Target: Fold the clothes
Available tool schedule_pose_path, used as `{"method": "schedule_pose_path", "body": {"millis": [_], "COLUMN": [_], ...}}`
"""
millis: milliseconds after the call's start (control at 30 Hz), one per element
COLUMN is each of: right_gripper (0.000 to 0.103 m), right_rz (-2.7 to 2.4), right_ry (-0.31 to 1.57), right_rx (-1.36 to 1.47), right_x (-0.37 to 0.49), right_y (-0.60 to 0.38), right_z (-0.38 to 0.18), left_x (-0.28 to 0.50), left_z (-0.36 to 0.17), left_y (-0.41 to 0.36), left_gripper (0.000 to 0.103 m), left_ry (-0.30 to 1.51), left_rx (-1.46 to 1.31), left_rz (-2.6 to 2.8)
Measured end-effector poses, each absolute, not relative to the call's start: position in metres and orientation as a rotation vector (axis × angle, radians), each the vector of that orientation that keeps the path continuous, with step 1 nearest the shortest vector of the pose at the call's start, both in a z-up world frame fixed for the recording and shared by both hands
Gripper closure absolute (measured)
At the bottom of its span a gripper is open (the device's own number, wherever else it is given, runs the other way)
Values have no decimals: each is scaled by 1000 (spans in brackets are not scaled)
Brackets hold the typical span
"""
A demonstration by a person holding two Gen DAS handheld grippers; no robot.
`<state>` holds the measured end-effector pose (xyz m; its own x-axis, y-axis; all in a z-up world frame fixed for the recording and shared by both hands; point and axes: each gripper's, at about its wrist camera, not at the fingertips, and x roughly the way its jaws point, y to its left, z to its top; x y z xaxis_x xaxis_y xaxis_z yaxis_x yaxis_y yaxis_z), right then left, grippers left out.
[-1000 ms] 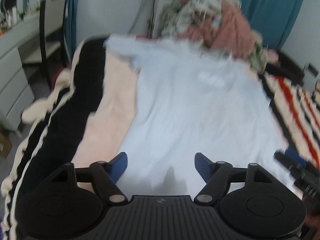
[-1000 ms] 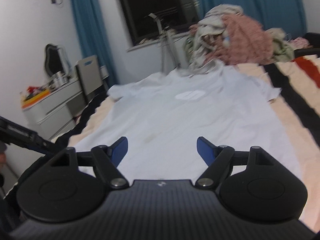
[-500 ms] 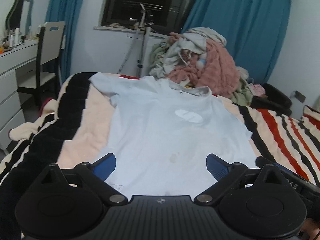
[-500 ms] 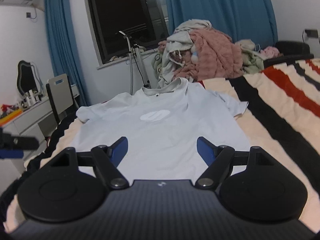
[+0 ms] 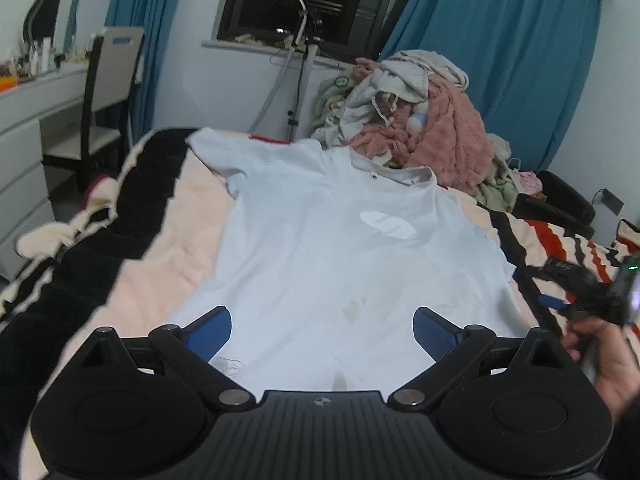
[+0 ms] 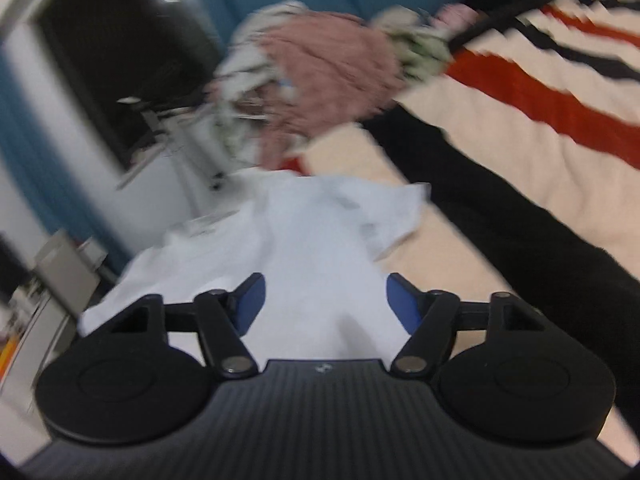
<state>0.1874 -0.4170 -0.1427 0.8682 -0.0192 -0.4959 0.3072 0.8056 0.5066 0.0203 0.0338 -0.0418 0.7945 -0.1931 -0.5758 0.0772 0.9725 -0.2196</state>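
Pale blue T-shirt [image 5: 340, 252] lies flat, front up, on striped blanket [image 5: 152, 248] covering the bed, collar at 12 o'clock, hem at 6 next to the L cam. White oval logo [image 5: 386, 224] on chest, a few faint stains lower down nr the hem. L sleeve spread toward 10 o'clock.

Left gripper [image 5: 322, 326] hangs over the hem area, blue pads wide apart, nothing btwn them; whether it touches the cloth can't be told. At 3 o'clock in L view, a hand [image 5: 600, 354] holds the other tool, beside the shirt's edge.

Right gripper [image 6: 324, 300] view is tilted & motion-blurred. Fingers spread apart, empty, shirt [image 6: 304, 248] visible thru the gap. Shirt's sleeve [image 6: 394, 210] sticks out at 1 o'clock onto the blanket [image 6: 540, 144] w/ its red, black & cream bands.

Heap of unfolded laundry [image 5: 424, 128], pink fuzzy item on top w/ beige & green bits, sits past the collar at 1 o'clock. Behind it: teal curtains [image 5: 500, 52], dark window [image 5: 304, 0], a metal stand [image 5: 300, 60]. At 9–10 o'clock in L view: chair [image 5: 108, 92] & white dresser [image 5: 24, 128] w/ small items and a mirror on top.
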Motion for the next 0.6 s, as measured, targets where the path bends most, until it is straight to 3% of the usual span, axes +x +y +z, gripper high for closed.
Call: {"method": "schedule_pose_path", "body": {"millis": [200, 400, 433, 500, 600], "right_gripper": [45, 53, 57, 94, 98], "right_rz": [-260, -233, -224, -201, -192], "right_ry": [491, 433, 431, 470, 468], "right_rx": [750, 751, 736, 665, 533], "right_x": [235, 283, 291, 311, 329], "right_y": [-476, -499, -499, -494, -483], "right_z": [-203, -222, -223, -221, -199], "left_x": [46, 80, 84, 91, 97], "left_z": [-62, -85, -88, -94, -99], "left_y": [37, 38, 37, 35, 34], "left_gripper": [4, 4, 4, 4, 5], "left_ry": [676, 729, 738, 771, 793], "left_rx": [-227, -259, -258, -265, -273], "left_rz": [-133, -121, -121, -123, -114]}}
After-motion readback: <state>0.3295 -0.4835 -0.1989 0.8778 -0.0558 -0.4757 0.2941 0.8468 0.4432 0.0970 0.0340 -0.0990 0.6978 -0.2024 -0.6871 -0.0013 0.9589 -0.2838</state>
